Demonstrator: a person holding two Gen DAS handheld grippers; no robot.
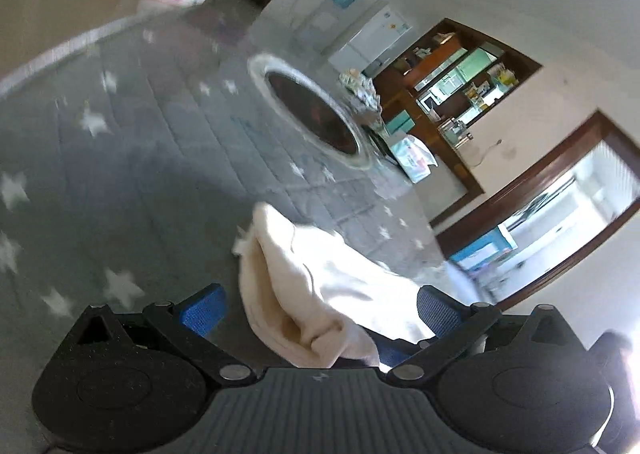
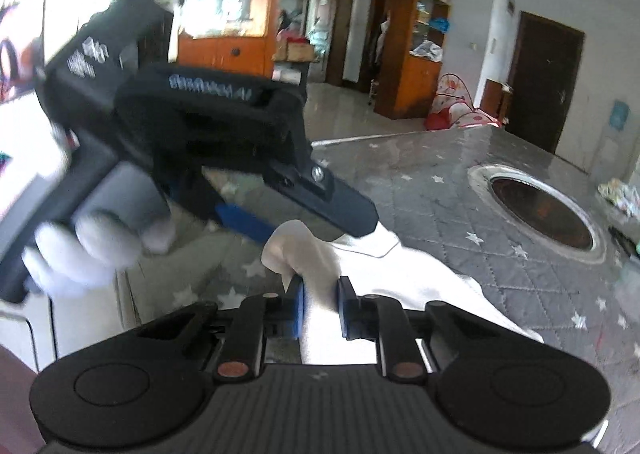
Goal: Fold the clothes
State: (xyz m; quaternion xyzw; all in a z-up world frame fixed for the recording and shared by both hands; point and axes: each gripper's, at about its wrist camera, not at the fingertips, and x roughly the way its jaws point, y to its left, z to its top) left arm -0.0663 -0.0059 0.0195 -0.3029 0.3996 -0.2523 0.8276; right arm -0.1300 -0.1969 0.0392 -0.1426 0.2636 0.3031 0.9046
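- writing: white letters on the black body of the left gripper in the right wrist view, too blurry to read. no other words can be read.
- the cream cloth is soft and thick, bunched in folds. in the left wrist view it sits between the l gripper's blue fingers, and the fingers are wide apart, not pinching it.
- in the right wrist view the l gripper is up over the cloth, tilted, w/ one blue pad and one black finger showing, spread apart. a hand in a white glove holds its handle.
- the right gripper has its two blue-padded fingers close together, squeezed on a raised fold of the cloth.
- the cloth lies near the front edge of the table, spreading toward the r side, w/ a white collar-like edge at its far side.
- the table cover is grey, quilted in diamond lines, w/ small white stars.
- a round hole w/ a shiny metal ring is cut in the table toward its far right, dark red-brown inside.
- past the far edge: a red & white dotted play tent, orange wood cabinets, a dark brown door.
- left wrist view is blurry; a white fridge stands by the wall.
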